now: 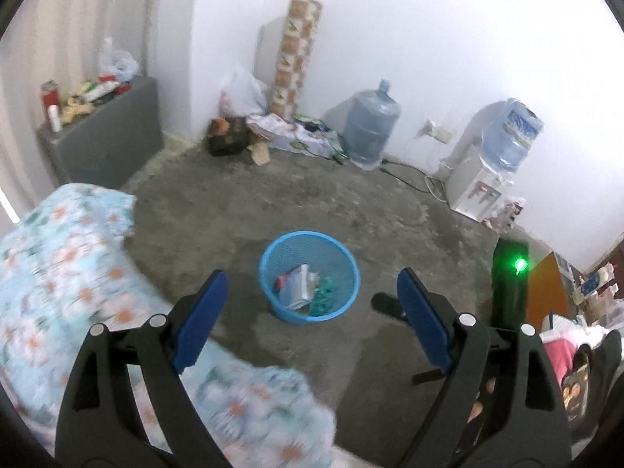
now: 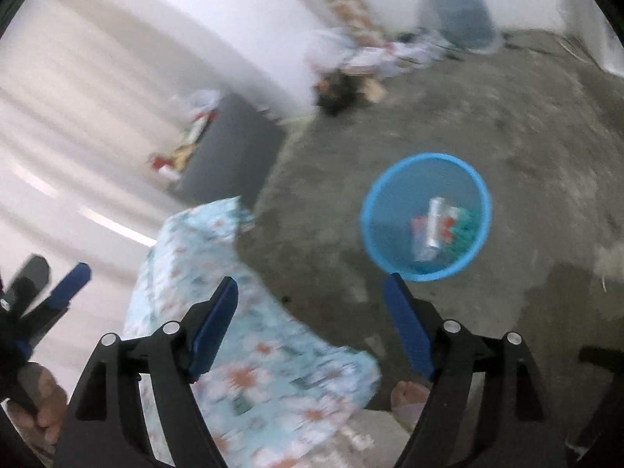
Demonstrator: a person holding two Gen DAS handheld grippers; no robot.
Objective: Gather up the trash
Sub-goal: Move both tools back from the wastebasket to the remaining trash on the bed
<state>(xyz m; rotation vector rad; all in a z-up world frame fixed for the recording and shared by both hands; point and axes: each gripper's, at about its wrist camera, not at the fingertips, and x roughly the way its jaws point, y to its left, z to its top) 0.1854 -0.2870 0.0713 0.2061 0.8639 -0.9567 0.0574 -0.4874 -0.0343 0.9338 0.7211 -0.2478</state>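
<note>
Both jaws gape empty; blur smears basket (image 2: pixel 425 216) trash (image 2: pixel 438 230).

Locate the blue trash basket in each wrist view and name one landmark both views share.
Left wrist view: the blue trash basket stands on the floor at lower centre, framed between the open left gripper fingers.
Right wrist view: the basket sits right of centre, above the right finger.
Shared landmark: the large water jug against the far wall.
</note>
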